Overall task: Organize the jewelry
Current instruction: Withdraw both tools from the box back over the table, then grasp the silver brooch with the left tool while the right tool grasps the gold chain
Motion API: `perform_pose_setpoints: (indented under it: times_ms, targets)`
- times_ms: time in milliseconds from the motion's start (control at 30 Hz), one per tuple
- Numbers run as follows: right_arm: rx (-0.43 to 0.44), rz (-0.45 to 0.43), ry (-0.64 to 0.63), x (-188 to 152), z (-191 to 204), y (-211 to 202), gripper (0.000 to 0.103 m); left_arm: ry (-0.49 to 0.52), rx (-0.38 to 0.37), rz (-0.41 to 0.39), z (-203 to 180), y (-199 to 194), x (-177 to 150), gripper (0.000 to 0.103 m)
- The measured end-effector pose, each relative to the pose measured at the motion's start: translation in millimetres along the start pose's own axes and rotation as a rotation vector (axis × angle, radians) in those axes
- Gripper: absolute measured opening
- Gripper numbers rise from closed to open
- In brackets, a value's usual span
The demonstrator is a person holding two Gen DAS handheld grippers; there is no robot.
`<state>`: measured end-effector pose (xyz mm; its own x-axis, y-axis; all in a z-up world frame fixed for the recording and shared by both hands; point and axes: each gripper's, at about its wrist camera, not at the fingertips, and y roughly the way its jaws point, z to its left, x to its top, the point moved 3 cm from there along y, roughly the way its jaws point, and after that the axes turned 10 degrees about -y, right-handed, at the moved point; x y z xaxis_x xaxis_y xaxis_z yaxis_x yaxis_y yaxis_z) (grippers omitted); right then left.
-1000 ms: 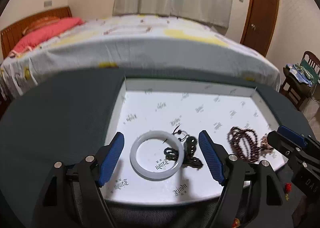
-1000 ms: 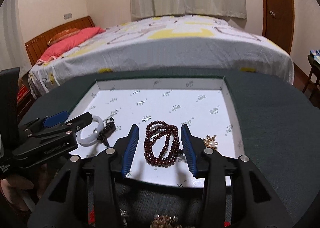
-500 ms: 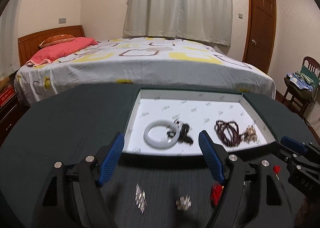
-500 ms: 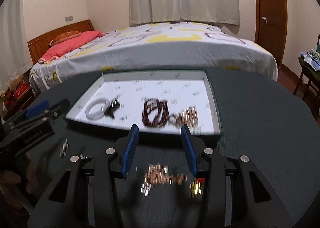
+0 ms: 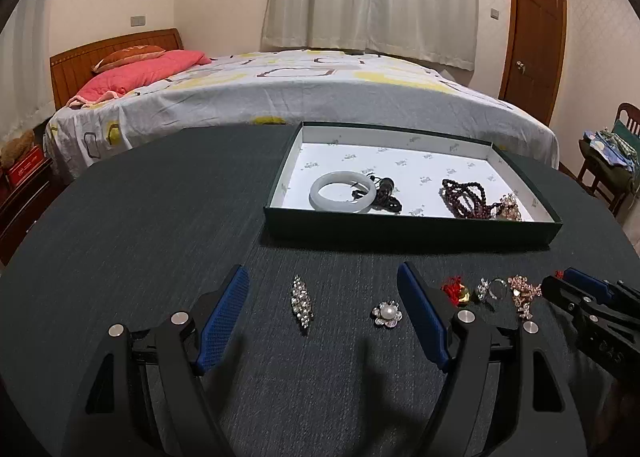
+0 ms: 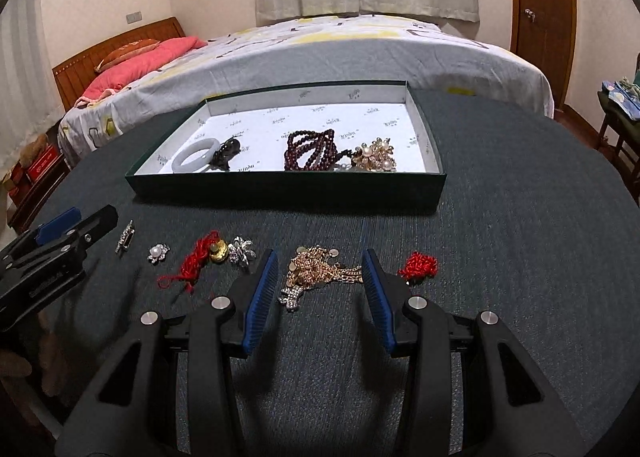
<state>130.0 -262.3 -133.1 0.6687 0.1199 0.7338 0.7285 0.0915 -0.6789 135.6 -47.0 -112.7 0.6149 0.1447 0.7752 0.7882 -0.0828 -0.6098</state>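
A dark green tray (image 5: 400, 225) with a white lining holds a white bangle (image 5: 343, 197), a dark pendant (image 5: 386, 193), dark red beads (image 5: 466, 197) and a gold pearl cluster (image 5: 510, 207). On the cloth in front of it lie loose pieces. My left gripper (image 5: 322, 271) is open above a rhinestone brooch (image 5: 302, 303) and a pearl flower brooch (image 5: 387, 313). My right gripper (image 6: 320, 257) is open, and a gold chain pile (image 6: 316, 271) shows between its fingers, untouched. A red knot (image 6: 418, 265) lies right of it. A red tassel with a gold charm (image 6: 200, 261) and a silver brooch (image 6: 241, 251) lie left.
The round table (image 5: 140, 217) has a dark grey cloth. A bed (image 5: 300, 93) stands just beyond its far edge. A wooden chair with clothes (image 5: 612, 161) is at the right, and a brown door (image 5: 532, 41) is behind it. Bare cloth stretches left of the tray.
Both grippers have pulled back from over the tray toward the near side of the table. The loose pieces on the cloth have come into view. The jaws have kept their width.
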Motion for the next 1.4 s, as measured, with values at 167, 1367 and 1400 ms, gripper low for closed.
perform_pose_setpoints:
  times_ms: [167,1367,1400]
  targets:
    - [0.009,0.028,-0.010,-1.9,4.3,7.6,0.043,-0.009,0.008,0.006,4.1,1.1,-1.9,0.074]
    - [-0.009,0.086,-0.015,-5.5,-4.7,10.8,0.011,-0.063,0.048,0.085,24.4,14.9,-8.8,0.074]
    - [-0.009,0.084,-0.013,-5.9,-4.9,10.2,0.011,-0.063,0.047,0.089,24.4,15.3,-9.1,0.074]
